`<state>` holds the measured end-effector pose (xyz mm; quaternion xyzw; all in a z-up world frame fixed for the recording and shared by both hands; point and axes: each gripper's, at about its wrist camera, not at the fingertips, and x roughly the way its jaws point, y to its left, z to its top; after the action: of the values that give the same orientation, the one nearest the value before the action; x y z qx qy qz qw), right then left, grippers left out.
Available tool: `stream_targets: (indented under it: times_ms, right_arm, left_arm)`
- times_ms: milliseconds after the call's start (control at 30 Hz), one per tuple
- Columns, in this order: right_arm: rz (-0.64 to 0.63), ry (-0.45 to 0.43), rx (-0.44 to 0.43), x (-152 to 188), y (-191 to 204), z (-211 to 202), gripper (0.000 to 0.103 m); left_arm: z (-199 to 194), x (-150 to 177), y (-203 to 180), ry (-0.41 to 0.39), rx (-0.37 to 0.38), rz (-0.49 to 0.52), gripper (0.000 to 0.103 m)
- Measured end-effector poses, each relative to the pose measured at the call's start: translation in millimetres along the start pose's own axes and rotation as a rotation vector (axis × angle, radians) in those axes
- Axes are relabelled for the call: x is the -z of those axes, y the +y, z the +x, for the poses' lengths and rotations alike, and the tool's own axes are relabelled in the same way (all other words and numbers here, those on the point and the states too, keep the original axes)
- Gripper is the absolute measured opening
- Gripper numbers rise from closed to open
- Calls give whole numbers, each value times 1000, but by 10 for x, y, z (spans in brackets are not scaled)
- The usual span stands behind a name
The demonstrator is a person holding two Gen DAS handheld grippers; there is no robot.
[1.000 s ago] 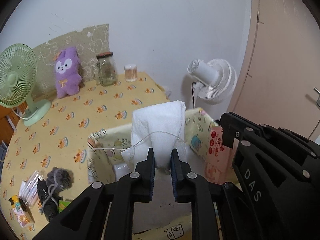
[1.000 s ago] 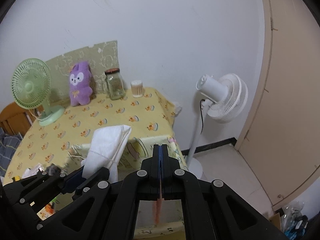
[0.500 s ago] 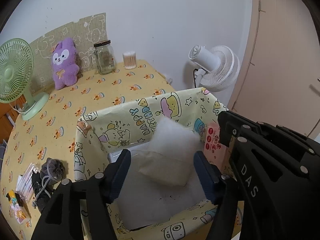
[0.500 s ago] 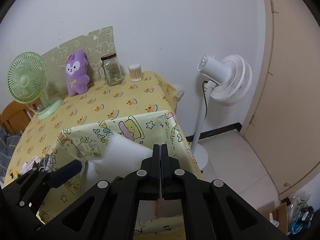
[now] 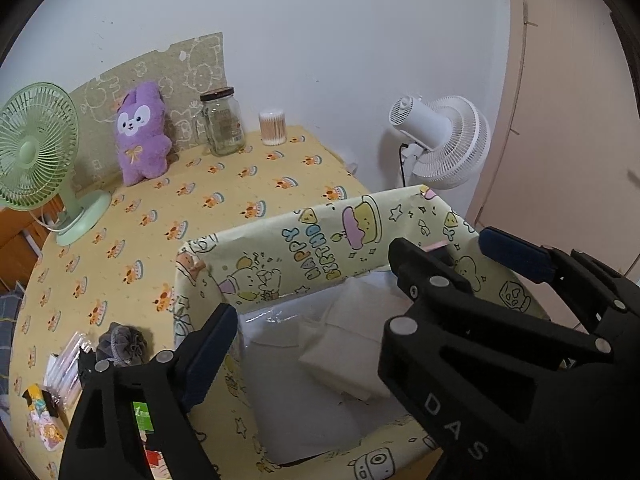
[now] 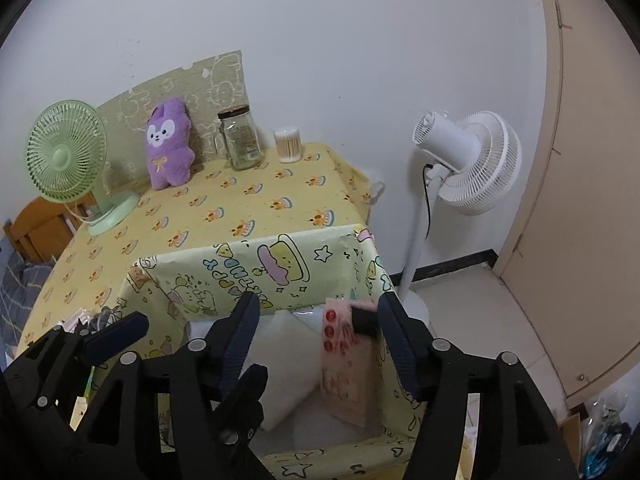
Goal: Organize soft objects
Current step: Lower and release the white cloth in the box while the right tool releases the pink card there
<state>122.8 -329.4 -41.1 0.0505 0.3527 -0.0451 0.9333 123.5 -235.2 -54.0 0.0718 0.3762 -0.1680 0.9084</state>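
Observation:
A yellow cartoon-print gift bag [image 5: 320, 240] stands open at the table's near edge. A white soft pouch [image 5: 352, 360] lies loose inside it. My left gripper [image 5: 320, 360] hovers over the bag's mouth with its jaws opening wide, touching nothing; its right finger is hidden behind the right gripper. My right gripper [image 6: 318, 340] is also over the bag [image 6: 280, 272], its jaws opening. A pink packet [image 6: 344, 364] leans on the bag's right inner wall, between those jaws but free of the pads. A purple plush [image 5: 140, 136] sits at the table's back.
A green desk fan [image 5: 36, 148] stands at the left, with a glass jar [image 5: 222, 120] and a cotton-swab tub [image 5: 273, 128] at the back. A grey pom [image 5: 124, 344] and small packets [image 5: 60, 372] lie at the near left. A white floor fan [image 6: 468, 160] stands right of the table.
The left gripper held the white pouch raised, then opened, and the pouch dropped into the bag. The right gripper, shut on a pink sliver, has now parted from the pink packet.

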Motion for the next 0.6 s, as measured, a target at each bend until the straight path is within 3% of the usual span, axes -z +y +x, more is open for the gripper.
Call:
stream_targets:
  times_ms: [100,600]
  right_arm:
    - [-5,-2,9,-19,34,-17,77]
    - [-7,-63,39,-96,173,-302,82]
  left_arm:
    - [-17,-12,31,-6,0,-5,93]
    - [-314,-69,133,-69,-13,3,97]
